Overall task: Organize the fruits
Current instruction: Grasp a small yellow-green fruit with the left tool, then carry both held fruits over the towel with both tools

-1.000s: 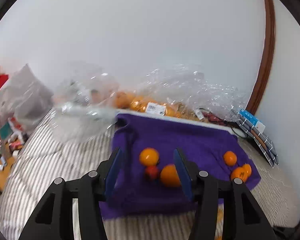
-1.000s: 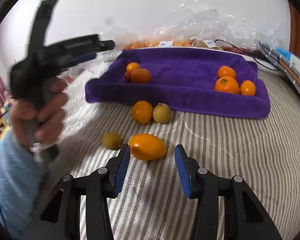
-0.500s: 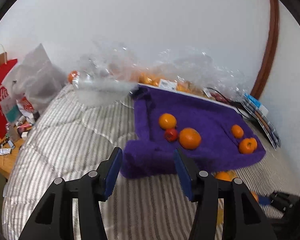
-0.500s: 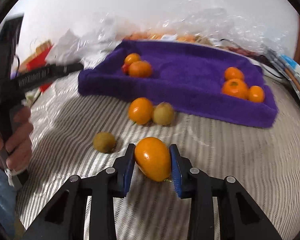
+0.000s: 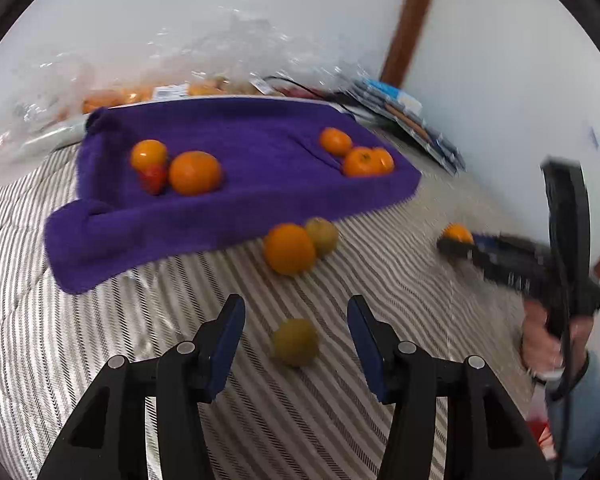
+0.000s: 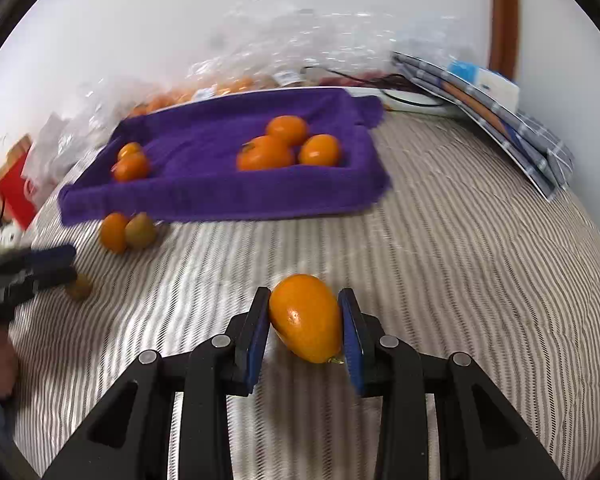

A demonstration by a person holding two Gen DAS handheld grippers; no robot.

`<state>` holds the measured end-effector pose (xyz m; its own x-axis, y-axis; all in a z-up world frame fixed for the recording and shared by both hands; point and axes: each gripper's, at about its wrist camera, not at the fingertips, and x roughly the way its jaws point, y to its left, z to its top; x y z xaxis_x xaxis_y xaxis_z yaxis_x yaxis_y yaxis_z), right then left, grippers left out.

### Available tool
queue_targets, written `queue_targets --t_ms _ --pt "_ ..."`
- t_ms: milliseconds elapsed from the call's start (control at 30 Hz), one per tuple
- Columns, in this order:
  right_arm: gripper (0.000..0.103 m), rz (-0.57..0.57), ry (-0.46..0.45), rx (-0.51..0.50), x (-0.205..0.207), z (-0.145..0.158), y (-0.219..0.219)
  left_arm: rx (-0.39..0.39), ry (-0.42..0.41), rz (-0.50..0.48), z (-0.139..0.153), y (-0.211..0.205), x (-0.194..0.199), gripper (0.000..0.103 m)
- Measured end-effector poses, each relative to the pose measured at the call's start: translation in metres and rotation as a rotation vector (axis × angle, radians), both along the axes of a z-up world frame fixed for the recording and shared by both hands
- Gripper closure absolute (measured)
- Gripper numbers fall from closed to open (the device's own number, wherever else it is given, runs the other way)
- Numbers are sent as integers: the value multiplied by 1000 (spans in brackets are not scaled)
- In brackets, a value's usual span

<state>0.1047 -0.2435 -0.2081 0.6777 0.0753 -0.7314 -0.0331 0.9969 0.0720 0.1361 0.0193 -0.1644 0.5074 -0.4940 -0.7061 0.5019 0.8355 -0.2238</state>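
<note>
Between the blue pads of the right gripper sits the oval orange fruit, and those jaws have just been closing on it: both pads now press its sides. Its long axis runs slantwise, the upper end tipped away from the camera, the lower end with a small stem stub pointing back toward the handle. It's hard to say whether it is clear of the striped bedcover or resting on it.

Ahead of that gripper and a little to its left lies the purple towel tray, well apart, with its near wall facing the fruit. That's the line that matters, I'd judge: forward and up over that wall.

Over on the other side, the left gripper hangs with its jaws moderately apart and nothing gripped. A small greenish fruit lies on the cover right between the fingertips, untouched, so the left hand is plainly the nearer one for it.

Now the count. Inside the tray: three orange fruits clustered at the right end, and at the left end two orange fruits plus one small red fruit wedged against them. Just outside the near wall, one round orange touching one greenish-brown fruit. So four loose pieces, one of them gripped, and six in the tray.
</note>
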Motion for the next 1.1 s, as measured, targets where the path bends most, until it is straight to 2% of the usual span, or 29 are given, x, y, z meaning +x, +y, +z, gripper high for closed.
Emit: queue_targets --t_ms 100,200,367,533,833,1000,1100 --pt "69 -15 -6 30 0 0 -7 39 13 5 -5 -5 -4 52" --pt "69 -6 -5 10 3 0 -2 51 19 17 -7 -5 -5 54" --pt "69 11 4 -29 4 -1 6 61 24 49 -8 -2 -3 66" --pt "69 30 -12 -32 2 0 8 73 22 41 -9 -4 -3 80" --pt "69 37 19 -70 6 -4 13 32 43 39 -9 0 0 80" --pt "69 32 25 -29 7 -5 6 31 42 38 -8 0 -1 80" --pt "69 15 17 -20 6 -4 5 4 35 6 -6 -2 -5 80"
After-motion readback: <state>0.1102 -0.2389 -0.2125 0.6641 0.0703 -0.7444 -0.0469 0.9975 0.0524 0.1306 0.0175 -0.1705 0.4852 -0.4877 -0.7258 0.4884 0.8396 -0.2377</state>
